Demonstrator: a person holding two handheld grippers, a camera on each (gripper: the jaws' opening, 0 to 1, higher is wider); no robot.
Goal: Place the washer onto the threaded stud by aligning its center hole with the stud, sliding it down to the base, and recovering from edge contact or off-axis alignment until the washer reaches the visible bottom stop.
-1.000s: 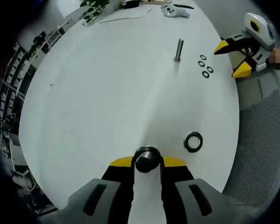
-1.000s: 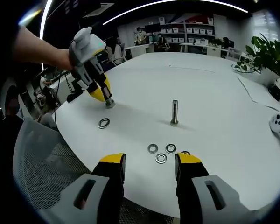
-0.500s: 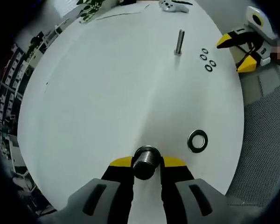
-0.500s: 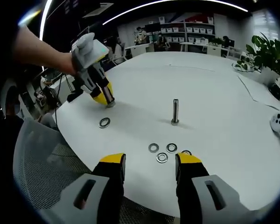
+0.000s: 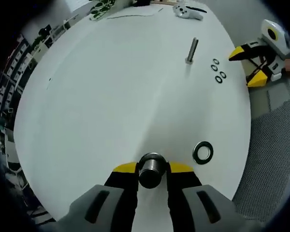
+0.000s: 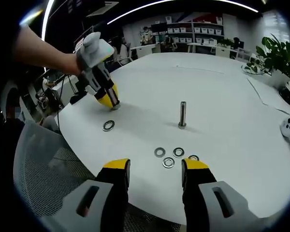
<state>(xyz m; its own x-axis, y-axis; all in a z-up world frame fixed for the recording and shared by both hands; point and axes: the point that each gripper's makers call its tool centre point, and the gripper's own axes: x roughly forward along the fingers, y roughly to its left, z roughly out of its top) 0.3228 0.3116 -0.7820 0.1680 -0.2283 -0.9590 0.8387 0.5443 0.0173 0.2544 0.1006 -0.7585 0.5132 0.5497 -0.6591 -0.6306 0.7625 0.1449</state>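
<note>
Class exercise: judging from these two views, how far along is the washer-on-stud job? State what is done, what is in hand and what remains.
Done: nothing shows yet; the stud stands bare on the table. In hand: the left gripper is shut on a short metal cylinder; a large washer lies beside it. The right gripper is open and empty near the small washers. Left: pick up a washer, align and slide it down.

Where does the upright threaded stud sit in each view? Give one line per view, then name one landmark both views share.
Left gripper view: the stud stands far up, right of centre, beside small washers.
Right gripper view: the stud stands near centre, beyond those washers.
Shared landmark: the lone large washer by the left gripper.
</note>
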